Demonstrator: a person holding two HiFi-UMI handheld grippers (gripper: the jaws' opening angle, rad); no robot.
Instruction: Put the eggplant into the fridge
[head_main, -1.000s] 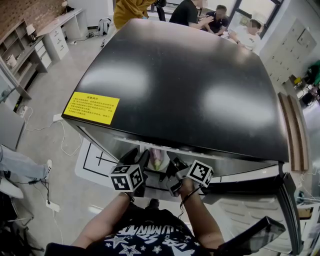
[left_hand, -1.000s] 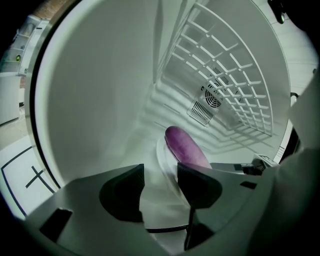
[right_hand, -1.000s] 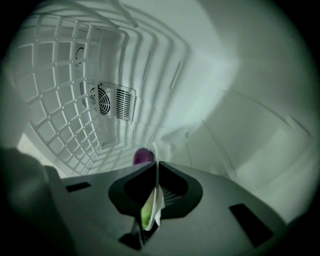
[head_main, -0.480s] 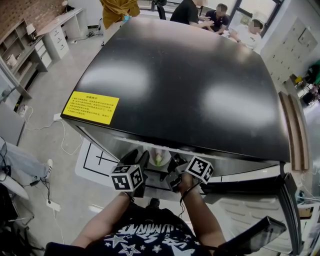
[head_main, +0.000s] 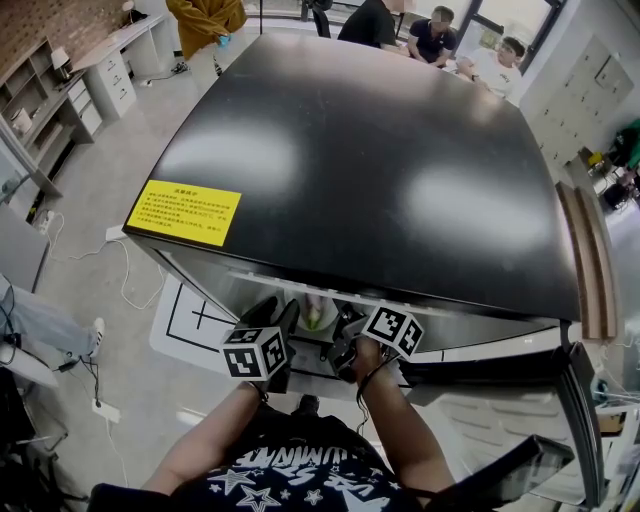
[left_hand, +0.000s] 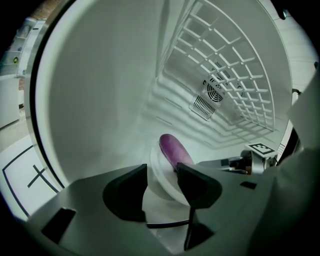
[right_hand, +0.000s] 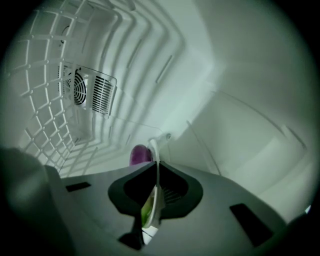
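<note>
Eggplant, purple and smooth (left_hand: 173, 150), went unseen in the head view. There the glossy black fridge top (head_main: 370, 160) bore a yellow label (head_main: 183, 212), its print too small to read, with my left gripper (head_main: 285, 312) and right gripper (head_main: 345, 322) under its front edge. The left gripper view showed it lying on a round white plate (left_hand: 157, 195) inside the fridge, left jaws apart about the rim. The right gripper view showed my right jaws clamped on that rim.

Left tool (left_hand: 162, 174) jaws apart; right tool (right_hand: 155, 167) clamped on plate (right_hand: 153, 149).
</note>
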